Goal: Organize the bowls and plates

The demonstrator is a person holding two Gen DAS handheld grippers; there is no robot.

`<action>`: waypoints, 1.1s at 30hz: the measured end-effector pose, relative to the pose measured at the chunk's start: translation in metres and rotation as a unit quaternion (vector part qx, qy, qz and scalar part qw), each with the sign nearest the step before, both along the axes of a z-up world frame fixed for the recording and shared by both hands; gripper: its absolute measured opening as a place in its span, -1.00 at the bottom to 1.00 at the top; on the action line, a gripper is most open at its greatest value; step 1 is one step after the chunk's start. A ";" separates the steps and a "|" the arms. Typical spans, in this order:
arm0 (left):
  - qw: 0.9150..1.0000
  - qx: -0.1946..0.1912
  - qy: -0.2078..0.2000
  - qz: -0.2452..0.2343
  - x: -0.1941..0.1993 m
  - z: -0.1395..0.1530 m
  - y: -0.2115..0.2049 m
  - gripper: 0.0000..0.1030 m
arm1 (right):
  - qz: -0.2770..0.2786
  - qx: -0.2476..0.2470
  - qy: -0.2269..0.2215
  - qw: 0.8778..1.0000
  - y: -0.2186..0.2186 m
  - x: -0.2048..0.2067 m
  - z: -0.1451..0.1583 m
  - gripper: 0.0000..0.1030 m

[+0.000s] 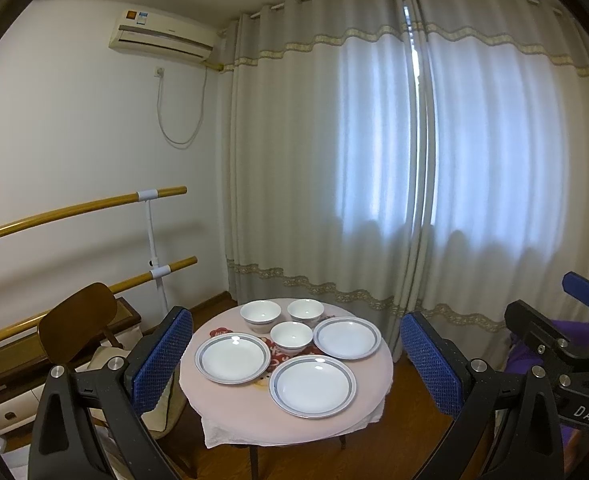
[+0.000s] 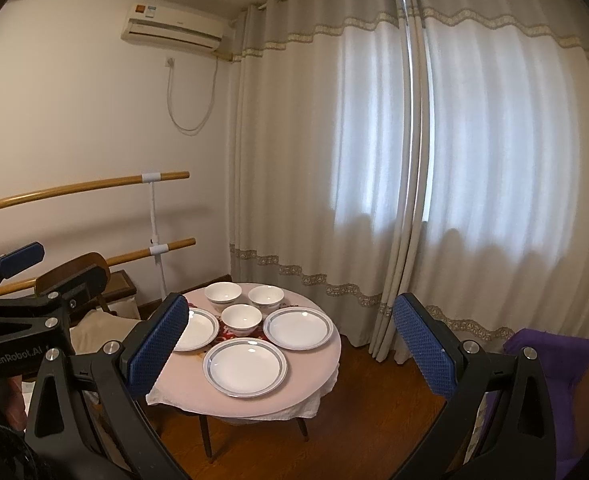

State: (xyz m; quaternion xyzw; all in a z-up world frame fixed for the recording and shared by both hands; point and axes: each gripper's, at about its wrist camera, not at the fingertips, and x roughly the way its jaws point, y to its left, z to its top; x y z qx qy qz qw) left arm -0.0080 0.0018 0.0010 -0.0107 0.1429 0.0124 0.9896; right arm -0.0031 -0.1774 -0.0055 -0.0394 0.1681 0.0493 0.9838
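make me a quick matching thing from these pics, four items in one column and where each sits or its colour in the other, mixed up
Items:
1. nearest plate
2. middle bowl
3. air conditioner
4. pads on the left tongs

Descriptions:
A. high on the wall, left of the curtains
B. blue and textured
C. at the front edge of the round table
D. between the three plates

Pairs: 1-C, 2-D, 3-A, 4-B

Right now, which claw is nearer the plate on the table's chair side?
Left, probably. The left claw faces the table squarely, chair-side plate slightly left ahead; the right claw stands off further right, both well short of it.
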 end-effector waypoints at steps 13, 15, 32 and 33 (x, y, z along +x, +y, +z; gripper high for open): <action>1.000 0.004 -0.008 -0.012 0.004 0.001 0.000 0.99 | -0.018 -0.002 -0.020 1.000 -0.005 0.003 0.006 1.00; 1.000 0.005 -0.009 -0.013 0.005 0.001 0.001 0.99 | -0.018 -0.001 -0.021 1.000 -0.006 0.004 0.007 1.00; 1.000 0.002 -0.006 -0.015 0.017 -0.001 0.009 0.99 | -0.019 -0.009 -0.021 1.000 0.001 0.018 0.003 1.00; 1.000 0.002 -0.003 -0.016 0.020 -0.001 0.010 0.99 | -0.019 -0.009 -0.020 1.000 0.002 0.018 0.002 1.00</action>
